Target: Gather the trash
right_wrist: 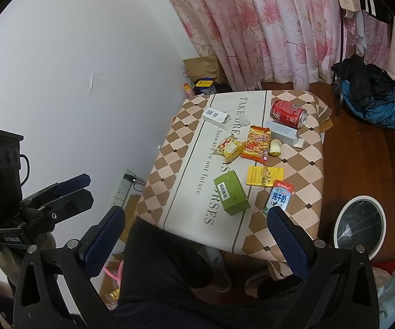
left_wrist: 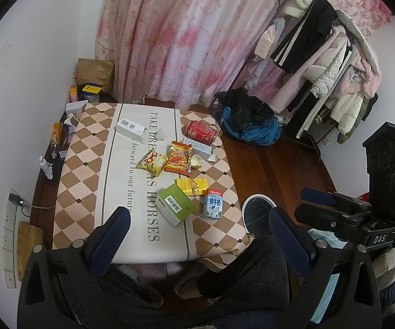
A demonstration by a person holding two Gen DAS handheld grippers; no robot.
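Note:
Trash lies on a checkered table (left_wrist: 82, 170) (right_wrist: 170, 148): a green box (left_wrist: 175, 205) (right_wrist: 231, 192), a milk carton (left_wrist: 213, 204) (right_wrist: 279, 196), a yellow box (left_wrist: 192, 187) (right_wrist: 264, 175), two snack bags (left_wrist: 179, 158) (right_wrist: 255, 145), a red can (left_wrist: 201, 132) (right_wrist: 288, 113) and a white box (left_wrist: 130, 130) (right_wrist: 215, 116). A white-rimmed bin (left_wrist: 257, 211) (right_wrist: 360, 226) with a black liner stands on the floor right of the table. My left gripper (left_wrist: 200, 219) and right gripper (right_wrist: 194, 219) are open and empty, held above the near table edge.
A pile of blue and black clothes (left_wrist: 252, 122) (right_wrist: 372, 98) lies on the wooden floor beyond the table. A clothes rack (left_wrist: 320, 63) stands at the right. Bottles and a paper bag (left_wrist: 94, 72) sit by the left wall. My legs are below the grippers.

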